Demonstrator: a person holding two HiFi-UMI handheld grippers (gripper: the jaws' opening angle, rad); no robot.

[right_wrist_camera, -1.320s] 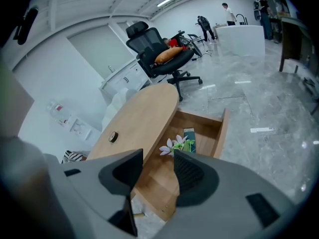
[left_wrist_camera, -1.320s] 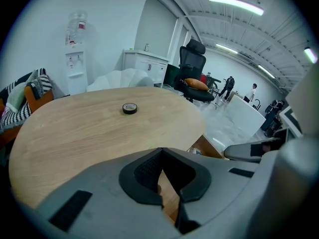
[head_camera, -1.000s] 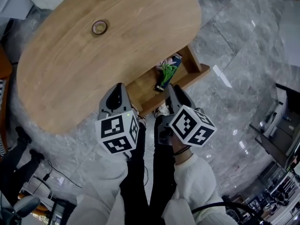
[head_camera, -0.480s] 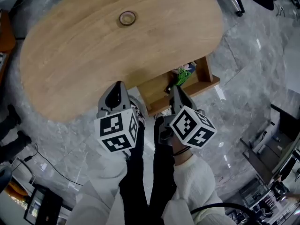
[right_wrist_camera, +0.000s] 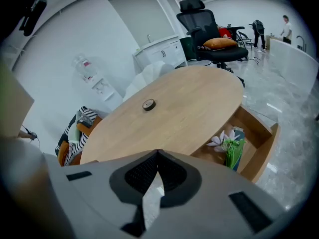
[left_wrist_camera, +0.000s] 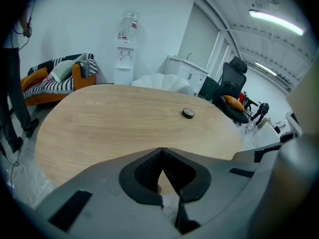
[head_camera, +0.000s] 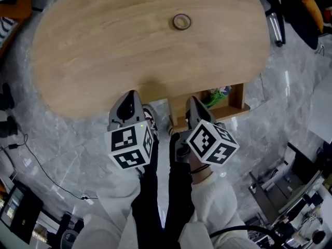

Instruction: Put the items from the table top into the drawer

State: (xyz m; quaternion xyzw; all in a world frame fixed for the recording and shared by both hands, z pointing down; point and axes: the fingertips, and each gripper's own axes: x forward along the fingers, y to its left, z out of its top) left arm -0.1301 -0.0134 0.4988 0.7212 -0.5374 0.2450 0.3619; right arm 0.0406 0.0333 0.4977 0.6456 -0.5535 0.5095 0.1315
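We see bright, even indoor light, ceiling strip lights (left_wrist_camera: 276, 23) glowing overhead, pale glare streaks on the polished floor (head_camera: 288, 82), a soft shadow along the near edge of the surface (head_camera: 104, 35), strong fisheye bending and black corners in both gripper views.

Most of the drawer (head_camera: 237, 96) sits under the table (head_camera: 104, 51); only its right end pokes out. The flowers (head_camera: 219, 93) in it run under the tabletop's edge. The head view's top edge cuts off the table's far rim. The ring (head_camera: 181, 21) up there is too small to identify.
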